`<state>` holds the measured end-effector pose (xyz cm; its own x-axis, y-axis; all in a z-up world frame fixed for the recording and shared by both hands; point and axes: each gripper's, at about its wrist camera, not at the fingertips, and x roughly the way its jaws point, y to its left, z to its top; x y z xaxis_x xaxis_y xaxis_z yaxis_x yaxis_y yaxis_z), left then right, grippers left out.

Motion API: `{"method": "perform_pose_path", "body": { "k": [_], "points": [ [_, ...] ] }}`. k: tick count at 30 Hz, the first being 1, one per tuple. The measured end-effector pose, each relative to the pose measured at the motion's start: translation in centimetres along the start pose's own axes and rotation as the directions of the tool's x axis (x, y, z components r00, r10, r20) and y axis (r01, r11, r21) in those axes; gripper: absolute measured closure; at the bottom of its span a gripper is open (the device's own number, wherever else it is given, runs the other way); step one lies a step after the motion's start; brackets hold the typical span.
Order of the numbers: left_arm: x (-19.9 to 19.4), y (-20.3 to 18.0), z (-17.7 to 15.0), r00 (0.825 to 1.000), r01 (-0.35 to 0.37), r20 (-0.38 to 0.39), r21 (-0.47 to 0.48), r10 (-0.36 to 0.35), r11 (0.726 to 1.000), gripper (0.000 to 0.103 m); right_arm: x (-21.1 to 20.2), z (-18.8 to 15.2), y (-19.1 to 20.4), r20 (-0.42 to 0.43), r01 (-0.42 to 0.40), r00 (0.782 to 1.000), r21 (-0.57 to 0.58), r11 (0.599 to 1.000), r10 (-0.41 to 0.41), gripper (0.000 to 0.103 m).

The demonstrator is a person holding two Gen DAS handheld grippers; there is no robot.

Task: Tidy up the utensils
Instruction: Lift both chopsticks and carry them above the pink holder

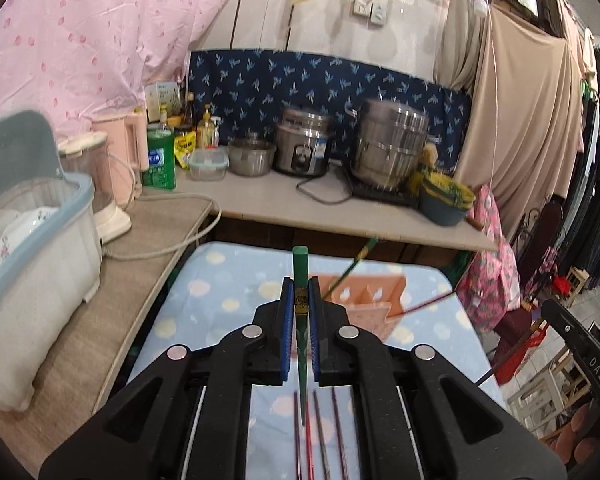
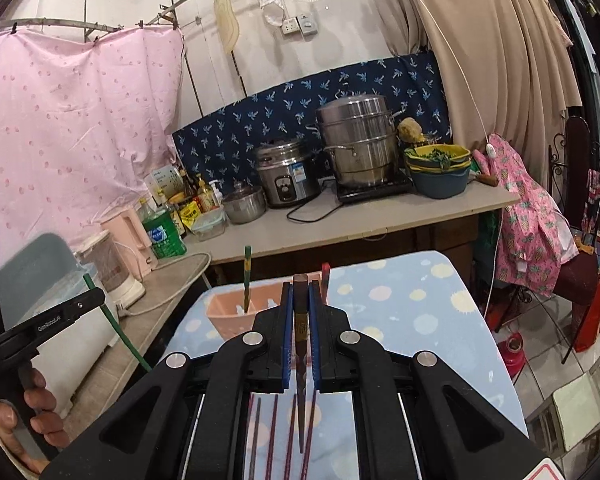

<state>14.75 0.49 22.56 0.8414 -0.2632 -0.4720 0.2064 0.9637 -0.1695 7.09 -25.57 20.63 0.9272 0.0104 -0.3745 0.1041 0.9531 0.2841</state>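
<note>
A tapered green chopstick (image 1: 300, 308) is clamped between the blue-padded fingers of the left gripper (image 1: 300, 304), its square end standing up past the fingertips and its thin tip pointing back toward the camera. The jaws are closed tight on it. In the same manner, a dark brown tapered chopstick (image 2: 300, 320) is pinched in the closed right gripper (image 2: 300, 312), blunt end forward and upward.

Both grippers are held above a table covered with a light blue cloth (image 1: 228, 280) printed with pale dots. Toward the far end of that cloth a salmon-pink plastic utensil holder (image 2: 230, 312) with compartments is seen. A green chopstick with a yellow band (image 2: 247, 276) is seen standing in it, slightly tilted, and a red chopstick (image 2: 325, 278) shows just behind the right fingertips; which compartment each occupies cannot be told.

Several dark red and brown chopsticks (image 2: 274, 432) are seen lying side by side on the cloth beneath the grippers, partly hidden by the gripper bodies.

In the right wrist view, the left gripper is seen at the left edge, held in the person's hand (image 2: 32, 420), with the green chopstick slanting through it.
</note>
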Motion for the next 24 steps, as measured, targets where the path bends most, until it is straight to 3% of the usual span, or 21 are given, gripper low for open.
{"method": "perform_pose_path", "body": {
  "k": [8,13,18,24],
  "points": [
    [0.3,-1.0,6.7,0.990,0.006,0.141,-0.028,-0.002,1.000,0.096,2.1,6.9,1.8,0.131,-0.052,0.990,0.029,0.998,0.048,0.096],
    [1.6,-1.3,9.3,0.980,0.010,0.199,-0.036,-0.003,0.999,0.096,5.0,9.7,3.2,0.167,-0.056,0.985,0.019,0.998,0.052,0.096],
    [4.7,-1.4,9.8,0.982,0.004,0.187,-0.035,0.002,0.999,0.096,8.7,9.9,3.9,0.145,-0.057,0.988,0.004,0.998,0.056,0.096],
    [8.3,-1.1,7.9,0.993,-0.001,0.121,-0.030,0.005,1.000,0.096,12.8,7.9,4.1,0.070,-0.046,0.996,-0.018,0.999,0.047,0.096]
  ]
}}
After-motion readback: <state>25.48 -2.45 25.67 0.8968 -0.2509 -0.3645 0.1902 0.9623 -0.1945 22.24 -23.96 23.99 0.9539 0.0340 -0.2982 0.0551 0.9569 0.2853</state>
